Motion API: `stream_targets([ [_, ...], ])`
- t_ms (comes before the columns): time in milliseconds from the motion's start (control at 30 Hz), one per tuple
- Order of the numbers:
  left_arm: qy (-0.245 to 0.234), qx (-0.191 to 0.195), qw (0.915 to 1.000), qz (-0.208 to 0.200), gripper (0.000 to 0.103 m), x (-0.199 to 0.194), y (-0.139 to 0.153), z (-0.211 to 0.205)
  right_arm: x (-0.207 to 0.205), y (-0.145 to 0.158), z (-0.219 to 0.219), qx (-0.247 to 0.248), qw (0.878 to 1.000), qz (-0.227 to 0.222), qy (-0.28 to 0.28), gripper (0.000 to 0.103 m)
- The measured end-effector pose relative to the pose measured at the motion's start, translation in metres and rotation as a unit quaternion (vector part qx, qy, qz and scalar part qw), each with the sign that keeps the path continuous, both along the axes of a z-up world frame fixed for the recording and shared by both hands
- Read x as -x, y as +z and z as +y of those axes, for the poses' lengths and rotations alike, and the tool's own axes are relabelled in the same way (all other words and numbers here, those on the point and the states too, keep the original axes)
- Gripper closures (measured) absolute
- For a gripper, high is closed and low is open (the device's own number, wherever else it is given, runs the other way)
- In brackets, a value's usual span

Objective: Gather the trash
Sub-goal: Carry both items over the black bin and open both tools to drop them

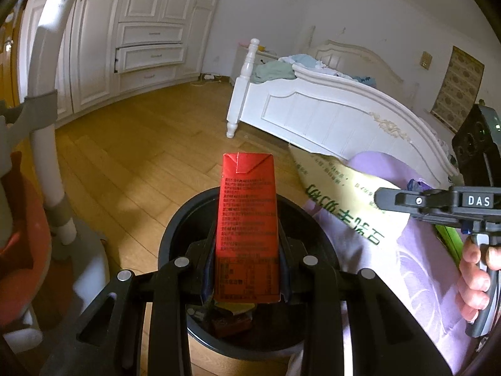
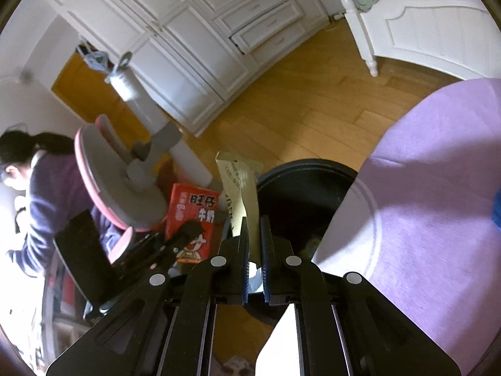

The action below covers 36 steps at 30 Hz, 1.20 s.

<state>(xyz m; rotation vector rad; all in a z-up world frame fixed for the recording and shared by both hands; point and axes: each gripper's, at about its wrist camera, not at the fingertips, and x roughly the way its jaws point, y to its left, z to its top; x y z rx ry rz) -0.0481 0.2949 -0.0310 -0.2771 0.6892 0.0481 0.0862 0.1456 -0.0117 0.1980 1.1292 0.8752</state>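
A red drink carton (image 1: 247, 203) stands upright between the fingers of my left gripper (image 1: 247, 250), which is shut on it right above a black round bin (image 1: 175, 228). Some trash (image 1: 231, 319) lies at the bin's bottom. To the right, my right gripper (image 1: 385, 199) holds a cream packet with green print (image 1: 341, 197). In the right wrist view, the right gripper (image 2: 254, 228) is shut on that packet (image 2: 241, 185) beside the bin's rim (image 2: 307, 164). To its left are the red carton (image 2: 191, 216) and the left gripper (image 2: 184, 235).
A purple cloth-covered surface (image 2: 422, 188) sits against the bin's right side. A white stand with grey clamps (image 1: 47, 125) is on the left. A white bed (image 1: 328, 116) and white wardrobe (image 1: 141, 31) lie beyond on the wooden floor. A person in a purple top (image 2: 47, 188) is at left.
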Motion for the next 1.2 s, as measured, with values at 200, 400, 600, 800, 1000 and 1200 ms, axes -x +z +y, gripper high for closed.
stream_targets([
  [200,-0.004,0.005,0.9999,0.008,0.071,-0.009,-0.007,0.004,-0.005,-0.013,0.009,0.007,1.0,0.01,-0.004,0.095],
  [400,-0.005,0.009,0.9999,0.014,0.071,-0.014,-0.014,0.009,-0.006,-0.021,0.015,0.015,1.0,0.012,-0.005,0.095],
  [600,0.001,0.012,0.9998,0.016,0.058,-0.016,-0.012,0.01,-0.008,-0.024,0.018,0.018,1.0,0.022,-0.013,0.066],
  [800,0.003,0.002,1.0,0.002,0.031,-0.011,-0.004,0.005,-0.004,-0.016,0.006,0.006,1.0,0.006,-0.025,0.041],
  [1000,-0.02,-0.002,0.9998,-0.001,0.031,-0.015,0.008,-0.014,0.003,-0.003,-0.021,-0.011,0.999,-0.013,-0.034,0.041],
  [1200,-0.077,-0.009,0.997,-0.003,0.028,-0.031,0.022,-0.058,0.007,0.014,-0.071,-0.023,0.997,-0.04,-0.058,0.041],
])
